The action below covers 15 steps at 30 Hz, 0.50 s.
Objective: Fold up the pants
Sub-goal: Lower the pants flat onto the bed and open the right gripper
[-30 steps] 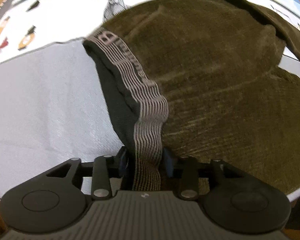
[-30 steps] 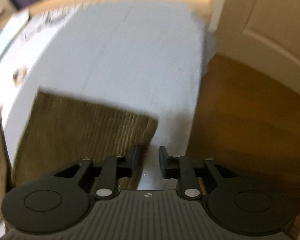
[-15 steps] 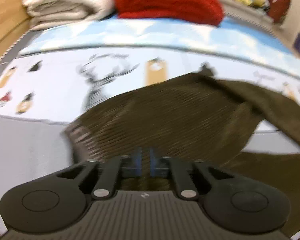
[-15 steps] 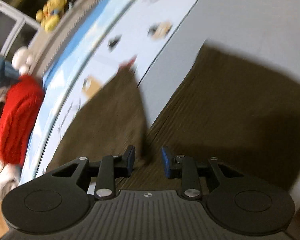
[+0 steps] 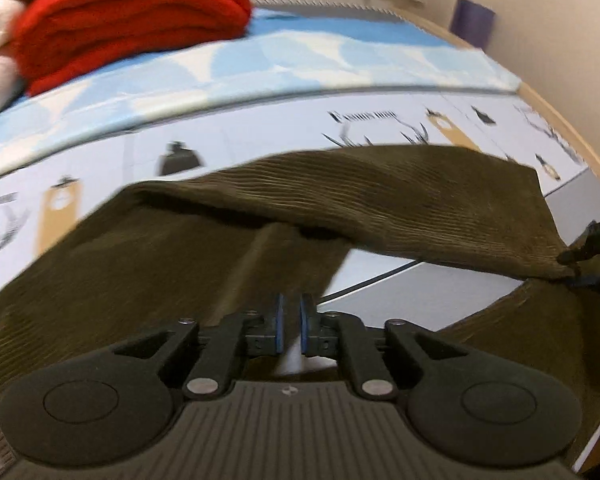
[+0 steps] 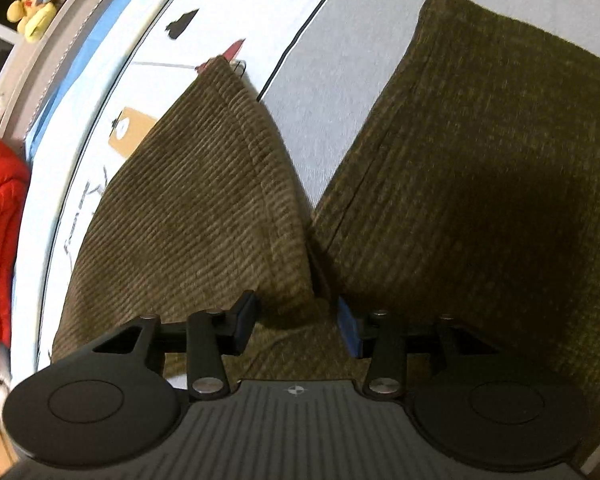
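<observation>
Right gripper (image 6: 296,320) opening around raised leg hem of pants (image 6: 204,200), lower centre; left gripper (image 5: 290,326) opening slightly, holding nothing. Next likely: pinching hem, laying leg across.

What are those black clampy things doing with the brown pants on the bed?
A person is folding olive-brown corduroy pants on a bed with a picture-print sheet, using a hand-held gripper in each hand. The left gripper has its jaws only slightly apart, easing open, with nothing caught between them. The right gripper hangs over the spot where the two legs meet, its jaws opening, with cloth below them but not pinched. One leg lies slanted across the other, so the fold isn't finished.
</observation>
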Tool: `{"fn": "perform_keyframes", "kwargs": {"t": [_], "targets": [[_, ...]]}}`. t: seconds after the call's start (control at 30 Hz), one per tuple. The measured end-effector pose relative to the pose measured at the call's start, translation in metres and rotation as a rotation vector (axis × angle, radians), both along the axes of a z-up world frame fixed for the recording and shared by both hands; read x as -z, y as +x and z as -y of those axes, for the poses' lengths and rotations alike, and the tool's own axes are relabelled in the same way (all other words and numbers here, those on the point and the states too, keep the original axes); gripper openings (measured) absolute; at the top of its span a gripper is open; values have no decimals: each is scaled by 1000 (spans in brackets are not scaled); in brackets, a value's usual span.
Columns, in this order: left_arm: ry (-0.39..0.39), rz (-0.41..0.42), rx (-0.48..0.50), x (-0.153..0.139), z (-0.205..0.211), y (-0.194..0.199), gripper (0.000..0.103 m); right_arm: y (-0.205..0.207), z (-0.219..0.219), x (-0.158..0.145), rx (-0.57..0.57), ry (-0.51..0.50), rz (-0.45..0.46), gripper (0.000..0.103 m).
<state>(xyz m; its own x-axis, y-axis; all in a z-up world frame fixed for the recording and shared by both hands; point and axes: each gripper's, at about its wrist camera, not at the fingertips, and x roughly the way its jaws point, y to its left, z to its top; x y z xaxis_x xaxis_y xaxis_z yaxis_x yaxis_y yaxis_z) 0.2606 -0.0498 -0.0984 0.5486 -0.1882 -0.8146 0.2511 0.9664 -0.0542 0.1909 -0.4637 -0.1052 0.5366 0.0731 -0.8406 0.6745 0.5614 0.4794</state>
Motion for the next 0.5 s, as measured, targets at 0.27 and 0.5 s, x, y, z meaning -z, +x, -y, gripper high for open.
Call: {"fn": "perform_keyframes", "kwargs": {"t": [0.27, 0.5], "targets": [[63, -63, 8, 54, 44, 51, 60, 3, -2, -17, 93, -48, -4, 15], [130, -53, 43, 76, 41, 64, 40, 12, -10, -54, 129, -152, 152, 13]]}}
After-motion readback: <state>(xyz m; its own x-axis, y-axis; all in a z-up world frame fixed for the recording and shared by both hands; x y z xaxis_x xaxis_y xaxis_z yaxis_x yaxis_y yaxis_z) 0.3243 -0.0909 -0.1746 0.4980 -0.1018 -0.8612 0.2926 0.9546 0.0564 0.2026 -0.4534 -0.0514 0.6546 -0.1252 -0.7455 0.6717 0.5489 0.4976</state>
